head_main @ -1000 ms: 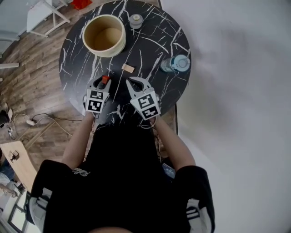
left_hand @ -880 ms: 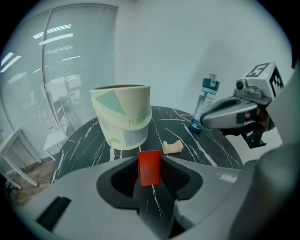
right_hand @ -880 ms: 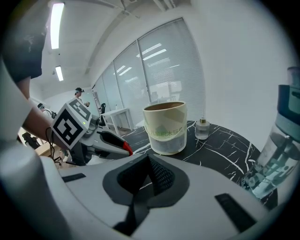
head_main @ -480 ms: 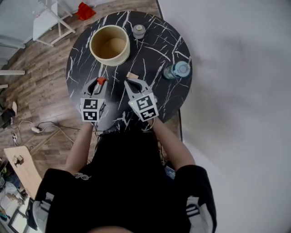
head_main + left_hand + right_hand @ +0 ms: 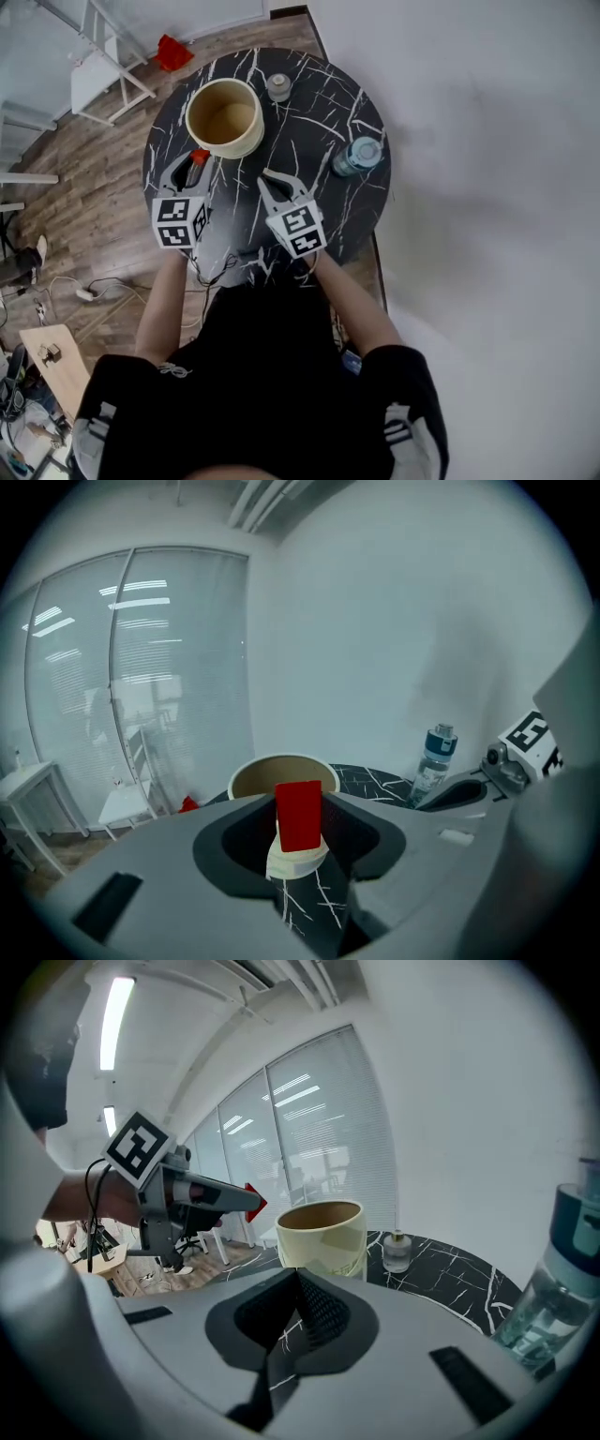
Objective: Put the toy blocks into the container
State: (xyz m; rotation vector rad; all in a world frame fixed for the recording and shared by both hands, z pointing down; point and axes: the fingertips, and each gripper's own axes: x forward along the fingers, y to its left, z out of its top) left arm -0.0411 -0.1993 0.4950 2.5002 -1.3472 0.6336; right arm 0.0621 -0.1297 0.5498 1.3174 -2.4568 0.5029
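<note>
Left gripper (image 5: 192, 161) clamped on the red block (image 5: 299, 816), held upright, just short of the container (image 5: 323, 1239), which sits dead ahead of the jaws. Left is nearer. Right gripper (image 5: 298, 1288) closed, empty, further back from the container.

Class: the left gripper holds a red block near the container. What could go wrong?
The red rectangular toy block is short of the cream round container's opening; released now, it would likely land on the black marbled table. Carried at this height, it could clip the rim.
</note>
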